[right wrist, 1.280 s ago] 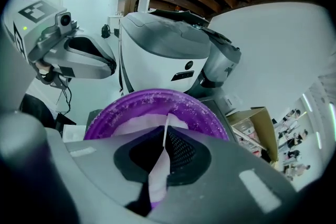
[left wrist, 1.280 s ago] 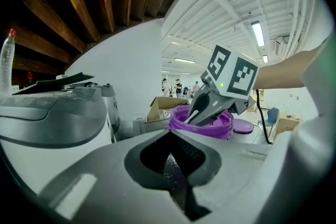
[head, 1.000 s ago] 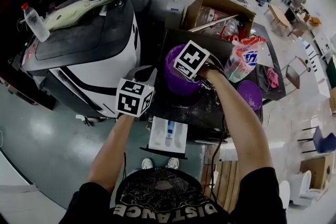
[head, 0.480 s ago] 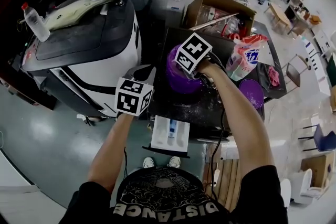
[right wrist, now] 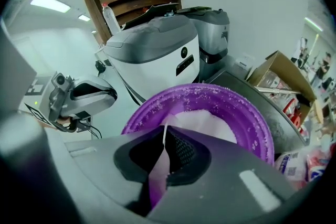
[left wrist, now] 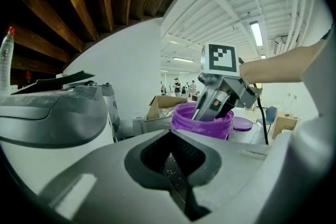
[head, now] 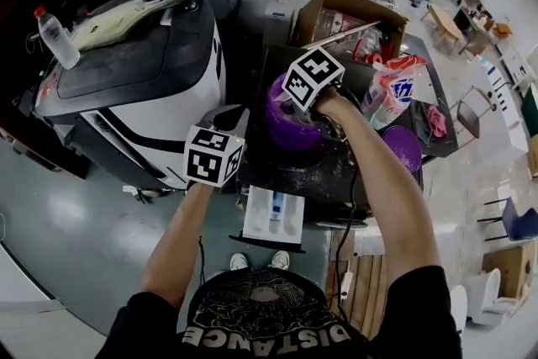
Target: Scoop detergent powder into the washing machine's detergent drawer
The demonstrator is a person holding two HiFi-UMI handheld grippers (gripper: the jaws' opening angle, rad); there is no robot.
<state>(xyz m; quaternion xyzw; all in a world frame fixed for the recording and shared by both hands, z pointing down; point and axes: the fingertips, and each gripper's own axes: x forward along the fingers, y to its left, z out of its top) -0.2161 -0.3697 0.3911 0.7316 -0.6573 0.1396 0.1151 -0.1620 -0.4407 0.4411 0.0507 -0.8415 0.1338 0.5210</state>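
Right hand-held gripper (right wrist: 164, 160), clamped on white scoop (right wrist: 156, 178), shifted further over purple detergent tub (right wrist: 239, 107), scooping likely begun; left hand-held gripper (left wrist: 173, 165) closed, empty.

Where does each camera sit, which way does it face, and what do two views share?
Head view: on the person's head, facing steeply down at the purple tub; both forearms show.
Left gripper view: on the left hand-held gripper, facing the right hand-held gripper; own shut jaws show.
Right gripper view: on that one, facing into the tub's white powder; jaws pinch a scoop handle.
Shared: the tub.
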